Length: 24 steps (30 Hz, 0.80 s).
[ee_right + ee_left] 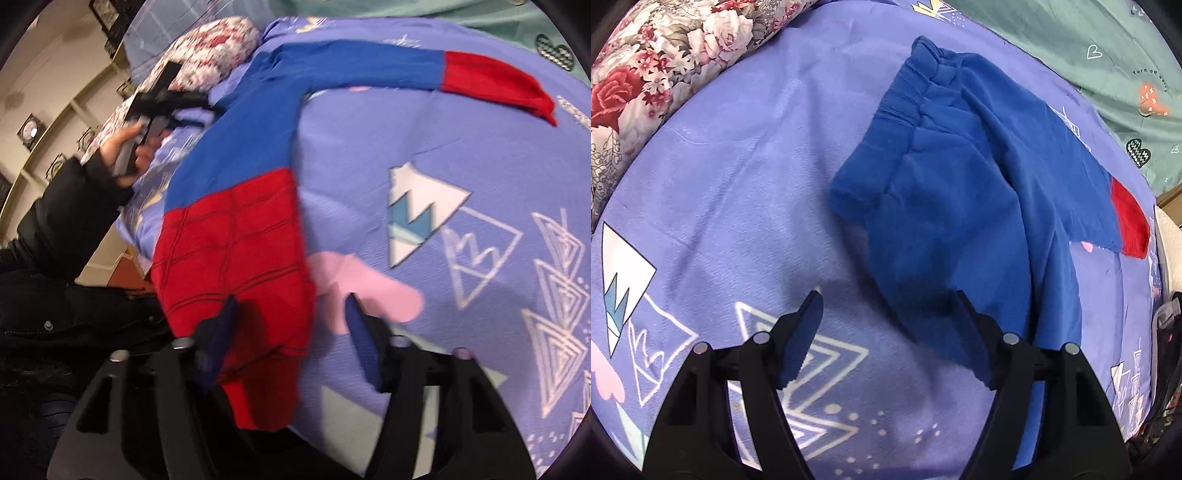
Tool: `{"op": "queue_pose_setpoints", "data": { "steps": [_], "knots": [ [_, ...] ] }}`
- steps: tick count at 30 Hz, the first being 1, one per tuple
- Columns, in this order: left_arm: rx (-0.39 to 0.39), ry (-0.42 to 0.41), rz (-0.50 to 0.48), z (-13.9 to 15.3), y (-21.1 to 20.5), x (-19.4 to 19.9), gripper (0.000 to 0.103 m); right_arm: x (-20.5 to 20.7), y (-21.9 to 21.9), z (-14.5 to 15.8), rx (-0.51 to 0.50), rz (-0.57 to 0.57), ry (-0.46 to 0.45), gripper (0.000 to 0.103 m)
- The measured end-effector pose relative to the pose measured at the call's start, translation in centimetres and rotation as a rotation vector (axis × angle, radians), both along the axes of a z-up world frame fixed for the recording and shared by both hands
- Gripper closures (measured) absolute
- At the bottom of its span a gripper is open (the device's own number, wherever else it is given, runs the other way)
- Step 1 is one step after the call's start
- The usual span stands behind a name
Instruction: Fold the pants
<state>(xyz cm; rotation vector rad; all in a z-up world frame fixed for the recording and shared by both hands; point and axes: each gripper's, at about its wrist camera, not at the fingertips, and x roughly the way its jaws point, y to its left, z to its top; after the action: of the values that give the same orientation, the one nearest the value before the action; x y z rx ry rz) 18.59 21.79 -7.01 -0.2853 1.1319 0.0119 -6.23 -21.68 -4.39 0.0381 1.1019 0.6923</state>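
The bed is covered by a periwinkle-blue printed sheet (731, 192) with white triangle outlines, a pink shape and dotted motifs. It fills most of both wrist views.

The blue and red soft fabric pants (236, 177) lie spread flat on this sheet. In the right wrist view the two legs diverge in a V: one leg runs toward the camera and ends in a red panel with thin black web lines; the other runs across the far side of the bed and ends in a plain red cuff. In the left wrist view the gathered waistband of the pants (923, 85) points away from the camera, and the blue upper section lies wrinkled.

A teal-green printed cloth (1089, 48) borders the sheet on its far side. A red and pink floral quilt roll (653, 62) lies along the sheet's other edge.

The left gripper (886, 336) has its fingers spread wide apart. It hangs above the sheet; the blue fabric edge lies under its right-hand finger. The fingers grip nothing.

The right gripper (291, 332) also has its fingers spread. The red panel of the near leg lies between and below them. Whether the fingers touch the fabric cannot be determined.

In the right wrist view, the left hand (125, 155), in a black sleeve, holds the left gripper's handle near the waistband.
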Motion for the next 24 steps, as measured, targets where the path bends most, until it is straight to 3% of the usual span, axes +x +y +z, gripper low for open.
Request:
{"op": "queue_pose_setpoints", "data": {
  "steps": [1,3,5,12,14,16,17,20,24],
  "knots": [
    [0.002,-0.004,0.001,0.1,-0.1,0.2,0.031,0.0,0.6,-0.2,-0.013,0.019,0.009,0.08],
    [0.004,-0.008,0.006,0.4,-0.3,0.4,0.031,-0.4,0.8,0.3,-0.042,0.006,-0.006,0.089],
    [0.008,-0.005,0.005,0.6,-0.7,1.1,0.03,-0.4,-0.5,1.2,-0.021,-0.044,-0.012,0.092],
    [-0.04,0.0,0.026,0.7,0.6,1.7,0.029,1.8,-10.2,7.1,-0.123,-0.364,-0.224,0.095],
    [-0.065,0.011,0.029,0.3,0.3,2.3,0.029,4.5,-13.1,6.3,-0.173,-0.465,-0.223,0.092],
    [-0.08,0.024,0.037,-0.2,-0.1,2.9,0.026,6.1,-15.4,4.3,-0.258,-0.618,-0.217,0.066],
    [-0.081,0.025,0.043,-0.4,-0.3,3.1,0.024,6.4,-16.3,3.4,-0.266,-0.677,-0.204,0.062],
    [-0.095,0.014,0.057,-0.7,-0.4,3.4,0.021,5.4,-17.7,0.3,-0.184,-0.735,-0.102,0.062],
    [-0.096,-0.026,0.089,-0.6,-0.9,3.2,0.022,1.8,-17.8,-1.1,-0.159,-0.744,-0.079,0.059]
  ]
}}
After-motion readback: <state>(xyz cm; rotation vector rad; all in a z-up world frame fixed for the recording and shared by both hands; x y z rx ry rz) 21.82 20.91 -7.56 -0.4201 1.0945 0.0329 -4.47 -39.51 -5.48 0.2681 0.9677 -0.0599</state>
